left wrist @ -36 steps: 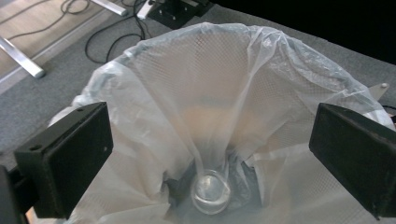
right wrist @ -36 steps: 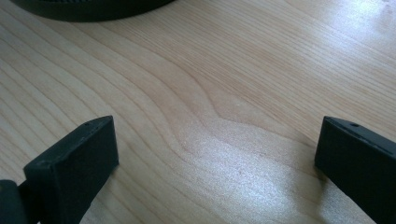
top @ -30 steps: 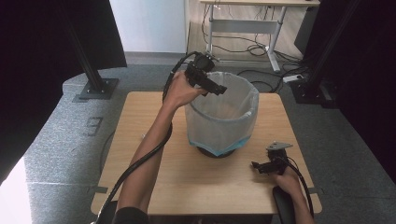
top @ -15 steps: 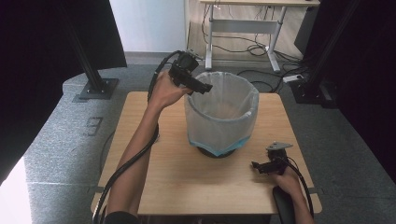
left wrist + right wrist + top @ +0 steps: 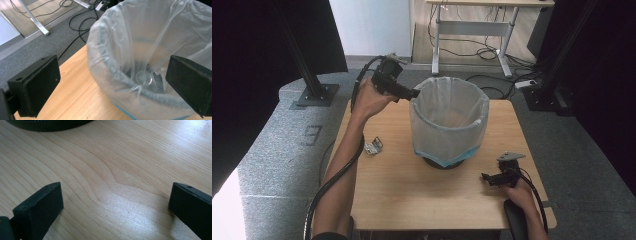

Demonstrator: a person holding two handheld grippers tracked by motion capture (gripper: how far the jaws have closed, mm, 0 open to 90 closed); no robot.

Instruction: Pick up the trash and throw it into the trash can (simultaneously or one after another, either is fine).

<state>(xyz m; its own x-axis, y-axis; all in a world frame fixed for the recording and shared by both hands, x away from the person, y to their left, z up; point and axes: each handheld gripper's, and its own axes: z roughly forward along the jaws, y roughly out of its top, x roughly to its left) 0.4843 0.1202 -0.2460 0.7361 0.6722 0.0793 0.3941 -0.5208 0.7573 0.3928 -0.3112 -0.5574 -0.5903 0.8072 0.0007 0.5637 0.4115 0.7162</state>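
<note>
Resting on the wooden table (image 5: 412, 200) near the front right corner, right gripper (image 5: 490, 178), jaws wide apart with nothing but bare wood grain between them in the right gripper view, so pretty much parked and idle. Moving back and to the left, small folded metal bit (image 5: 373, 146), maybe a clip or hinge, hard to tell what exactly, lying loose on the table well apart from either gripper. Then mid-table, bin (image 5: 449, 125) lined with a thin white plastic bag (image 5: 155, 30), bag pulled over the rim and draped down the outside, blue edge showing near the base. Down at the bottom of the bag, something round and clear (image 5: 143, 78), looks like a small jar or lid, already in there. Furthest back, left gripper (image 5: 414, 94) held up just beside the bin's far-left rim, jaws spread wide and empty, close to the bag but not gripping it as far as visible. Progress-wise, guessing the drop-in part is done for that clear thing, hand looking empty next to the rim. Possibly left: that metal bit on the table, if it's meant to go in too, or fiddling with the liner. Can't say which for sure.
</note>
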